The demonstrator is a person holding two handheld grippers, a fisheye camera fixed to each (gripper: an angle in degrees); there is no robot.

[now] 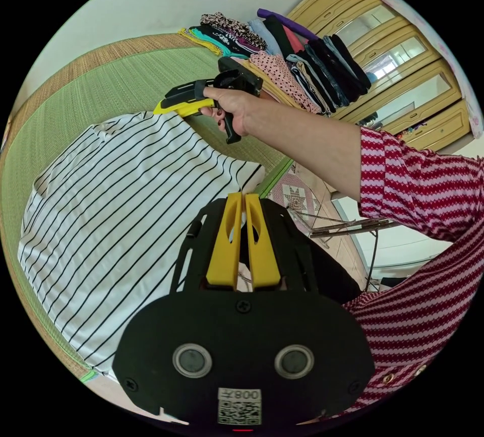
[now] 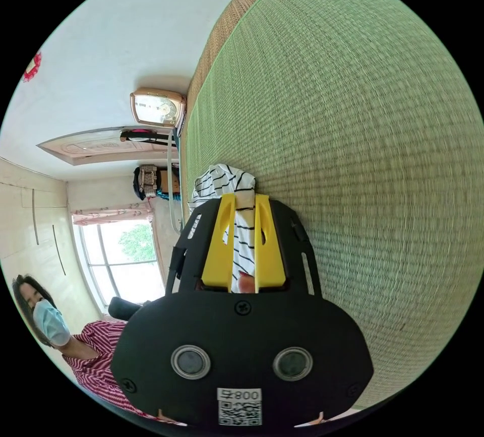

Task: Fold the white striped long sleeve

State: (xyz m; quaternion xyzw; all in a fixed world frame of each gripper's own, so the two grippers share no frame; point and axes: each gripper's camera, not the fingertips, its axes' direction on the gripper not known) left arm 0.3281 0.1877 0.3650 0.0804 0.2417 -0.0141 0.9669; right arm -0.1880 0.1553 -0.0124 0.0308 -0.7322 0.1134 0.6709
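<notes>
The white long sleeve with black stripes (image 1: 116, 205) lies spread on a green woven mat (image 1: 101, 89). My left gripper (image 1: 244, 197) has its yellow jaws closed at the shirt's near edge, with a strip of white cloth between them. A hand holds my right gripper (image 1: 162, 106) at the shirt's far edge. In the right gripper view, the right gripper (image 2: 245, 200) is shut on a bunch of the striped cloth (image 2: 222, 180), lifted just above the mat (image 2: 353, 129).
A row of folded clothes (image 1: 282, 49) lines the mat's far side, before a wooden wardrobe with mirrors (image 1: 403, 64). A metal frame (image 1: 348, 228) stands on the floor beside the mat's edge. A clock (image 2: 157, 108) hangs on the wall, near a window (image 2: 126, 260).
</notes>
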